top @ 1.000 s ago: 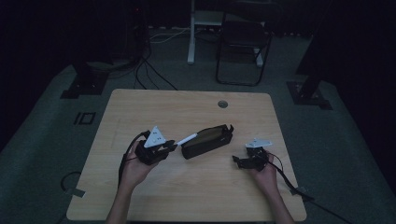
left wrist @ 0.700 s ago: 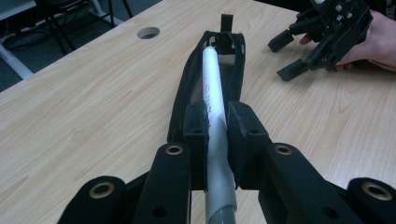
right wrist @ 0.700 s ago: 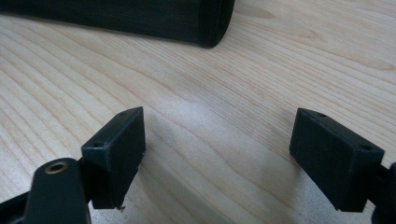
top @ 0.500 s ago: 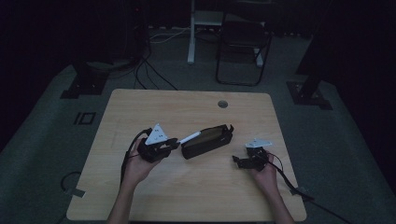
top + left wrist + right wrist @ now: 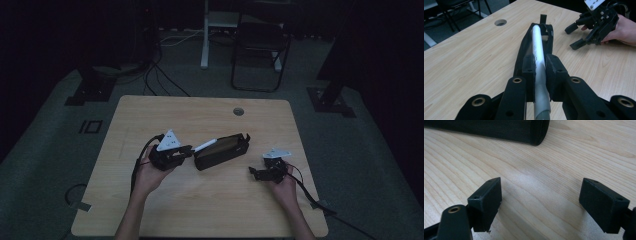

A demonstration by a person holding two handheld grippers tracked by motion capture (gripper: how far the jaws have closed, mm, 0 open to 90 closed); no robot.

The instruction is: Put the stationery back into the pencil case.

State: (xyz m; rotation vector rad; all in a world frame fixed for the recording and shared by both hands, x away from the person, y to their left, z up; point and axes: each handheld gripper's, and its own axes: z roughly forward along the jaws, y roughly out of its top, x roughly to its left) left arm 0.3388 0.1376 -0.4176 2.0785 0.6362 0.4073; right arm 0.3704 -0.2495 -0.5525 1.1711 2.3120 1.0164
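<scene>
- Marker, one of it, white-barrelled, sits clamped between the pads of your left gripper, its far end reaching over the open mouth of the black case.
- One black fabric pencil case lies on its side near the middle of the table, slanted, with its open end towards your left gripper and its closed end towards the right.
- In the high view the marker bridges the gap between your left gripper and the case mouth (whether its tip is already inside is hard to tell from above).
- Two grippers are in play: your left one is clenched on the marker; your right gripper has its jaws spread wide with nothing but bare wood between them.
- Your right gripper sits low over the table just beyond the closed end of the case, near it but apart.
- One round cable hole sits towards the far edge, well clear of the case.
- You have open tabletop on all sides: a broad bare strip between the case and the far edge, another along the near edge between your two forearms, and free wood at the left beyond your left hand.
- Your right hand is the nearer of the two to a table edge, the right one.
- One dark chair stands on the floor beyond the table.
</scene>
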